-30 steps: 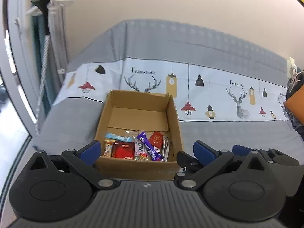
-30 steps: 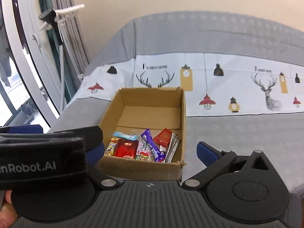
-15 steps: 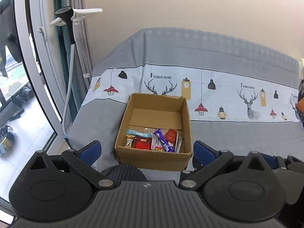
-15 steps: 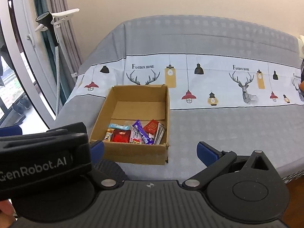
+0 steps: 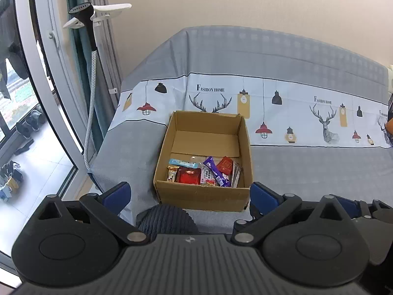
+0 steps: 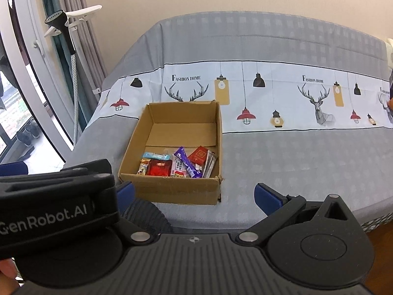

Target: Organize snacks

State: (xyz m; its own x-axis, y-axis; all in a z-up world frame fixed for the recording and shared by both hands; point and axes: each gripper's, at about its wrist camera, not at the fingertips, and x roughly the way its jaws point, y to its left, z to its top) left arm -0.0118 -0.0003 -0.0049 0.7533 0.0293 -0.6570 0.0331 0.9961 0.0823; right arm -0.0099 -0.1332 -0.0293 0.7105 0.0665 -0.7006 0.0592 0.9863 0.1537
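Observation:
An open cardboard box (image 5: 203, 198) stands near the front left edge of the cloth-covered table and also shows in the right wrist view (image 6: 172, 189). Several snack packets lie along its near wall, among them a red packet (image 5: 189, 175), a purple bar (image 5: 216, 170) and a light blue packet (image 5: 183, 163); the red packet (image 6: 159, 167) and purple bar (image 6: 188, 163) show in the right wrist view too. My left gripper (image 5: 189, 195) is open and empty, held back from the box. My right gripper (image 6: 194, 194) is open and empty, behind the box's near side.
The table cloth (image 5: 307, 167) is grey with a white printed band. A garment steamer (image 5: 86, 49) stands by the window at the left, with curtains behind. A dark knitted object (image 5: 164, 218) sits below the table's front edge. The left gripper's body (image 6: 54, 196) fills the right wrist view's lower left.
Both grippers have drawn back and up from the box, which now looks smaller and farther. More of the table, window and floor has come into view. Both stay open.

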